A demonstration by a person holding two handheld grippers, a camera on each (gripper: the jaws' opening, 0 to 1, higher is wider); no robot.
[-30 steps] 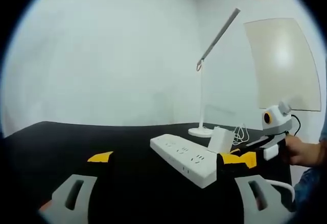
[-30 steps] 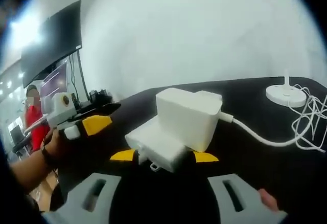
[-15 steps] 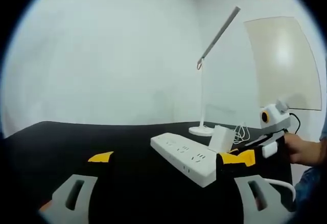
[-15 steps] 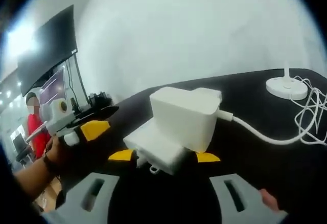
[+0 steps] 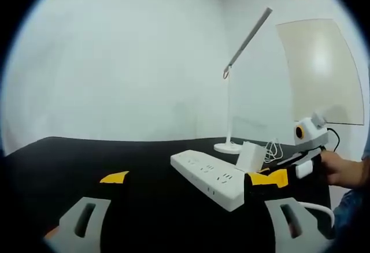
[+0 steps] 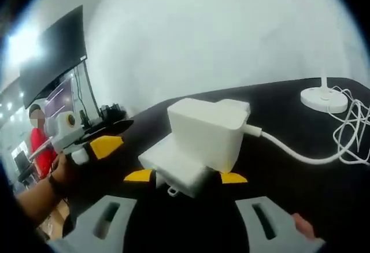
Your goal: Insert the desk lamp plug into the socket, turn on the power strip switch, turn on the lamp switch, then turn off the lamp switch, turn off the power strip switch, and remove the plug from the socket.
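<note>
The white power strip [image 5: 207, 177] lies on the black table [image 5: 63, 160], its near end between the wide-apart jaws of my left gripper [image 5: 193, 178], which is open. The white boxy lamp plug [image 6: 203, 140] is clamped between the yellow tips of my right gripper [image 6: 185, 177], tilted, a metal prong showing under it. In the left gripper view the plug [image 5: 250, 157] hangs just behind the strip; whether they touch I cannot tell. The desk lamp [image 5: 230, 71] stands behind, its base [image 6: 324, 98] at the far right.
The plug's white cable [image 6: 300, 156] runs to a loose coil [image 6: 354, 130] by the lamp base. A hand holds the left gripper [image 6: 113, 134]. A dark monitor [image 6: 55, 51] and a person in red [image 6: 39, 143] are off the table's left. A pale board [image 5: 321, 71] hangs on the wall.
The right gripper view has shifted slightly, with the plug still clamped. The left gripper and the power strip have not moved.
</note>
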